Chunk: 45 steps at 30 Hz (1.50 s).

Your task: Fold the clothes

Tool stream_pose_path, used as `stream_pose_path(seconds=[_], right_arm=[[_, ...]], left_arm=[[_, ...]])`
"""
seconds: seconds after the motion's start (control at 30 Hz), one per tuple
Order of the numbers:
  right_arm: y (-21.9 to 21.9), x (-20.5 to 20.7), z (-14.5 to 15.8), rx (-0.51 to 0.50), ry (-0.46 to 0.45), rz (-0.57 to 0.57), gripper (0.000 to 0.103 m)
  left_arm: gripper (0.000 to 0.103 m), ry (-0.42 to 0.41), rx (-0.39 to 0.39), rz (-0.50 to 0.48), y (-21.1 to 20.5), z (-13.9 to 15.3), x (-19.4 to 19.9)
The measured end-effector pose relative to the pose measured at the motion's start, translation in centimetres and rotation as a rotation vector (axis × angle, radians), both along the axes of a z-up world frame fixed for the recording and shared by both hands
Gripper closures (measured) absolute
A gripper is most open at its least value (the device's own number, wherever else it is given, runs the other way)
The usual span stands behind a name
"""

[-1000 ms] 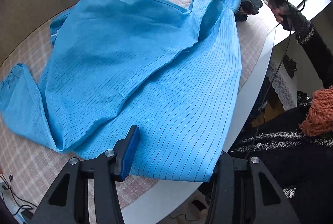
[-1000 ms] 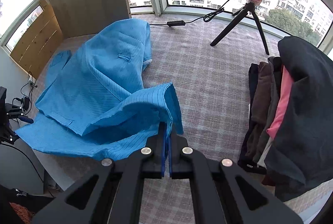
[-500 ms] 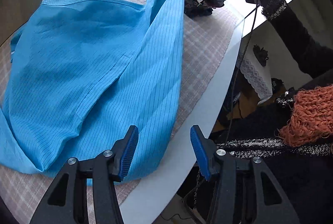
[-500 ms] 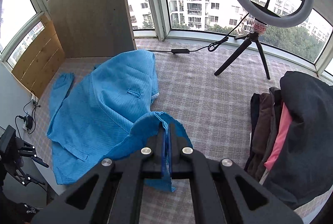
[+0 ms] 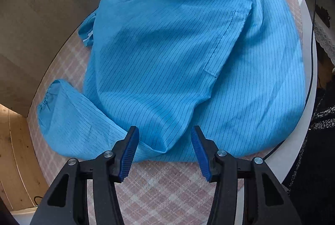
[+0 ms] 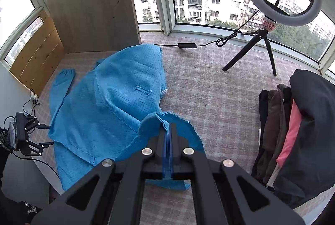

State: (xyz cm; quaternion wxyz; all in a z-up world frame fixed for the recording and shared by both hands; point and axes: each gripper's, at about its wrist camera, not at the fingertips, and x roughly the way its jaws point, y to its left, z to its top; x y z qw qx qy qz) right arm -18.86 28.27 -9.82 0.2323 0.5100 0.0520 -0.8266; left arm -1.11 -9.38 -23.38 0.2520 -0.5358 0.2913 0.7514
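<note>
A light-blue pinstriped garment [image 5: 178,57] lies spread on the table's checked cloth [image 5: 167,193], one cuffed sleeve trailing off to the left. My left gripper [image 5: 165,141] hovers just over the garment's near hem. Its jaws are closing, the hem fold lies between the blue pads, and they are not pressing on it. From the right wrist view, that gripper [image 6: 39,135] sits at the garment's left edge. My right gripper [image 6: 168,126] is shut on a raised edge of the garment [image 6: 108,103], which drapes down from the pads.
A stack of dark, brown and pink clothes [image 6: 293,130] sits at the right. A ring light on a black tripod [image 6: 261,43] and its cable stand by the window. A wooden board [image 6: 90,11] closes the far left. The table's white rim [image 5: 293,151] curves near a dark sleeve.
My left gripper has dropped and swung round onto the garment's near hem. The right gripper has carried its held edge up and across, so that side of the garment now stands lifted.
</note>
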Motion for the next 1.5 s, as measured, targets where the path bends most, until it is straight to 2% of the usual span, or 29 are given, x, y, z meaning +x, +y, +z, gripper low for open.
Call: stream_pose_path(seconds=[0.03,0.1,0.17,0.23,0.37,0.43,0.47,0.5,0.57,0.63,0.67,0.7,0.77,0.87,0.97,1.13,1.27,1.37,1.43,1.5], right_arm=[[-0.1,0.1,0.1,0.014,0.011,-0.004,0.101],[0.0,0.1,0.2,0.031,0.021,-0.012,0.101],[0.4,-0.1,0.2,0.033,0.021,-0.023,0.101],[0.8,-0.2,0.2,0.026,0.018,-0.027,0.101],[1.4,-0.5,0.1,0.017,0.007,-0.018,0.101],[1.4,-0.6,-0.1,0.021,0.002,-0.003,0.101],[1.4,-0.6,0.0,0.019,0.002,0.000,0.101],[1.4,-0.6,0.0,0.017,0.002,0.003,0.101],[1.3,-0.7,0.0,0.015,0.001,0.009,0.101],[1.3,-0.7,0.0,0.015,0.002,0.012,0.101],[1.3,-0.6,0.0,0.013,0.002,0.013,0.101],[1.4,-0.5,0.0,0.012,0.003,0.011,0.101],[1.6,-0.4,-0.1,0.009,0.003,0.007,0.101],[2.3,-0.2,-0.2,0.011,0.003,0.004,0.101],[3.4,-0.2,-0.5,0.003,0.005,-0.004,0.101],[6.3,-0.4,-1.0,-0.039,0.022,-0.027,0.101],[8.9,-0.3,-2.1,-0.104,0.011,-0.033,0.101],[10.8,-0.2,-3.3,-0.138,-0.005,-0.035,0.101],[11.9,-0.4,-4.4,-0.158,-0.024,-0.048,0.101],[12.6,-0.7,-5.4,-0.159,-0.041,-0.046,0.101]], left_arm=[[0.059,-0.017,-0.004,-0.011,0.2,-0.6,-0.2],[0.088,-0.052,-0.026,-0.026,0.4,-1.9,-0.6],[0.095,-0.083,-0.029,-0.021,0.3,-2.9,-1.0],[0.095,-0.103,-0.008,-0.013,0.1,-3.2,-1.3],[0.095,-0.082,0.011,0.021,0.2,-2.4,-0.8],[0.077,-0.069,0.011,0.010,0.8,-2.2,0.0],[0.054,-0.057,0.005,-0.003,1.2,-2.1,0.4],[0.048,-0.051,-0.003,-0.014,1.5,-2.3,0.7],[0.050,-0.047,-0.022,-0.033,2.1,-3.2,0.9],[0.066,-0.063,-0.041,-0.010,2.2,-4.3,0.4],[0.087,-0.072,-0.046,0.013,2.1,-4.9,-0.1],[0.095,-0.084,-0.032,0.037,1.8,-5.0,-0.6],[0.101,-0.110,0.019,0.084,1.4,-4.7,-1.5],[0.102,-0.098,0.060,0.128,1.2,-2.8,-1.6],[0.102,-0.029,0.148,0.185,1.1,1.4,-0.6],[0.102,0.080,0.253,0.243,0.6,8.1,3.1],[0.102,0.178,0.327,0.321,2.4,12.8,7.2],[0.102,0.205,0.430,0.412,1.5,13.9,9.0],[0.102,0.164,0.474,0.476,0.9,12.5,10.0],[0.102,0.075,0.463,0.503,1.7,9.4,11.3]])
